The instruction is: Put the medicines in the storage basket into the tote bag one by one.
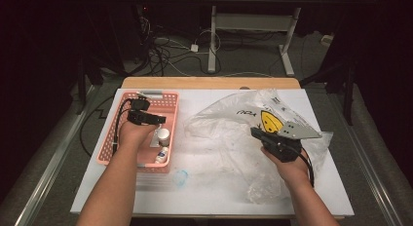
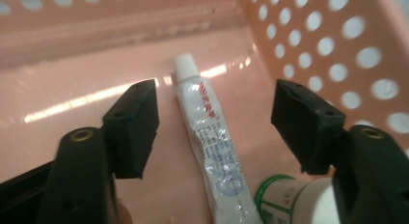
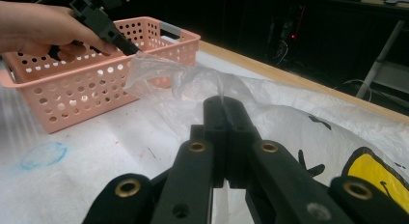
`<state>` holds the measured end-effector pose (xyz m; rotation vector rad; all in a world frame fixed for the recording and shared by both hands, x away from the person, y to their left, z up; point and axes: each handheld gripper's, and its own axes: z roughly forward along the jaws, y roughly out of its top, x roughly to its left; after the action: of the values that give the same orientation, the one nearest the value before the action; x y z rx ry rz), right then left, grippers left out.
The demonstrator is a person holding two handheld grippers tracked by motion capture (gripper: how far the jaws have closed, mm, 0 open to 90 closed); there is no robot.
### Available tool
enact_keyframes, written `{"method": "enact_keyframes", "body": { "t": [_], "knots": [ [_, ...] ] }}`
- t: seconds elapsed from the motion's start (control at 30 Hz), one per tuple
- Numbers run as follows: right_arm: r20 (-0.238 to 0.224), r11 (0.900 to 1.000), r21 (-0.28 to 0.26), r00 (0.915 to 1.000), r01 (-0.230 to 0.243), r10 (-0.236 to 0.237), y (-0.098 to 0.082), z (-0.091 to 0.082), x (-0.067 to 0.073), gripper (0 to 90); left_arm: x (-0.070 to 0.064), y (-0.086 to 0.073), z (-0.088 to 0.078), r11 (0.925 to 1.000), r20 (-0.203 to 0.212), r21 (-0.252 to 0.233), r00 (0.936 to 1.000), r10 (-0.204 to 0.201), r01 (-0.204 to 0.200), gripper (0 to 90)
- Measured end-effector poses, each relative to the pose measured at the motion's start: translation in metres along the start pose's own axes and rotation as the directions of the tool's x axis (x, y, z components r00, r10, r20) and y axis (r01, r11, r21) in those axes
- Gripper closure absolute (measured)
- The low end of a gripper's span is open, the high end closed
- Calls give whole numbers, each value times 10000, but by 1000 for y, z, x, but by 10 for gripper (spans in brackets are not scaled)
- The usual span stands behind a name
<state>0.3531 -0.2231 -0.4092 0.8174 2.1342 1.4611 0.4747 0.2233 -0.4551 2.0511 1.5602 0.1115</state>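
The left gripper (image 2: 214, 125) hangs inside the pink basket (image 1: 108, 138), its jaws apart and straddling the white tube (image 2: 212, 147) lying flat on the basket floor, untouched, presumably lined up for pickup. The right gripper (image 3: 223, 119) is clenched on the plastic bag (image 1: 229, 119), apparently holding it on the tabletop (image 1: 204, 187) for loading.

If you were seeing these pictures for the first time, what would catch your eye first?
First the pink perforated basket at the table's left, where the left gripper hangs open over a white tube lying on its floor, a green-and-white bottle beside it. Next the crumpled clear plastic bag with a yellow print at the right, its film pinched by the shut right gripper.
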Motion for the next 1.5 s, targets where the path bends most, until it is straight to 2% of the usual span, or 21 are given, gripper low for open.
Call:
{"method": "enact_keyframes", "body": {
  "t": [0.03,0.13,0.2,0.33,0.43,0.6,0.93,1.0,1.13,1.27,1.37,1.5],
  "knots": [
    [-17,10000,39,10000,42,-42,0,0,0,900,0,0,2,10000,-28,44,10000,-52,52,374],
    [-17,10000,34,10000,30,-30,0,0,0,900,2,-1,6,9991,-99,417,10000,7,-3,404],
    [-16,10000,31,10000,24,-24,0,0,-1,900,2,-1,8,9987,-168,504,9999,33,-24,434],
    [-29,10000,49,10000,55,-55,0,0,0,900,2,-1,12,9973,-206,716,9996,204,-189,454],
    [-17,10000,44,10000,44,-44,-1,1,-1,900,0,0,16,9926,-627,1122,9966,526,-453,491],
    [-9,10000,-20,10000,14,-14,0,-1,-1,900,-1,0,18,9869,-972,1478,9921,791,-642,493],
    [-15,10000,12,10000,31,-31,-1,-1,-1,900,2,-1,15,9819,-1237,1735,9874,983,-760,511],
    [-20,10000,-5,10000,18,-18,-1,-1,-1,900,1,-2,14,9784,-1397,1843,9829,1200,-933,553],
    [8,10000,-40,10000,-47,47,-1,-2,-3,900,2,-3,12,9751,-1443,1989,9812,1278,-977,614],
    [36,10000,-44,10000,-65,65,-1,-3,-3,900,3,-5,10,9747,-1377,1972,9814,1339,-1054,623],
    [46,9999,-84,9999,-125,125,-1,-3,-4,900,4,-7,10,9766,-1274,1938,9846,1195,-935,517],
    [50,10000,-79,10000,-56,57,-1,-3,-3,900,3,-8,9,9729,-1298,2107,9837,1245,-953,521]
  ]
}}
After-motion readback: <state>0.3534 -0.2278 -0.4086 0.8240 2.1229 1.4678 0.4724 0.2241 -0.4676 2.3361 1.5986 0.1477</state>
